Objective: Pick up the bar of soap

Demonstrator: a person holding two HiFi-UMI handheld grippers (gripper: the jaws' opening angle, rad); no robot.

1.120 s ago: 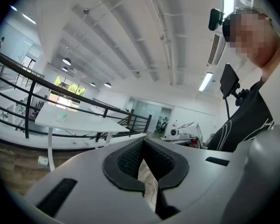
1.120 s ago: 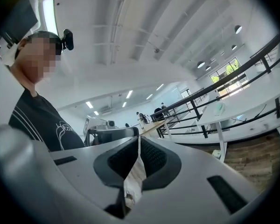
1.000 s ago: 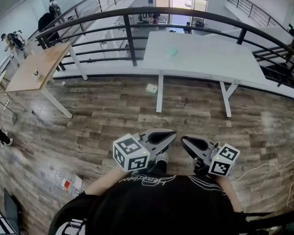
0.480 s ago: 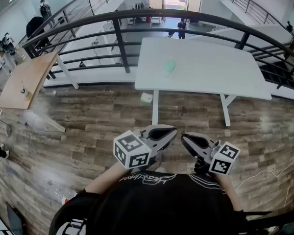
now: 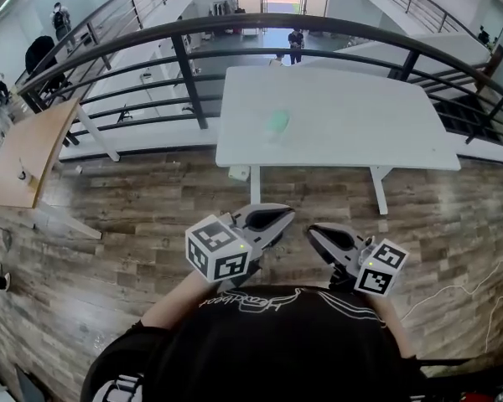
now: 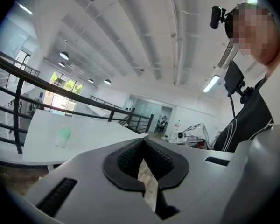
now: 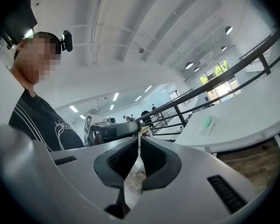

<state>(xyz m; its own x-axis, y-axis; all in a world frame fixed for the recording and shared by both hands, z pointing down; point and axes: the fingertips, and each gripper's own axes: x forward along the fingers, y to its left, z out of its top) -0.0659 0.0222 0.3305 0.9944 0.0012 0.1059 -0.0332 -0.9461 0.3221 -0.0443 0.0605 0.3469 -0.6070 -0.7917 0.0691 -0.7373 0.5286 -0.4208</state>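
The bar of soap (image 5: pixel 277 122) is pale green and lies on a clear wrapper or dish near the middle of a white table (image 5: pixel 360 132). It also shows small in the left gripper view, soap (image 6: pixel 64 135), and in the right gripper view, soap (image 7: pixel 206 122). My left gripper (image 5: pixel 285 215) and right gripper (image 5: pixel 313 233) are held side by side in front of my chest, well short of the table, above the wooden floor. Both point toward the table and are shut with nothing between the jaws, as the left gripper (image 6: pixel 143 142) and right gripper (image 7: pixel 139 136) show close up.
A black curved railing (image 5: pixel 184 65) runs behind the white table. A wooden table (image 5: pixel 25 153) stands at the left. A small white object (image 5: pixel 239 173) lies on the floor by the table's left leg. A cable (image 5: pixel 478 287) trails on the floor at the right.
The white table and the soap have come nearer and lower in the head view. The wooden table has slid toward the left edge. Both grippers stay shut, side by side.
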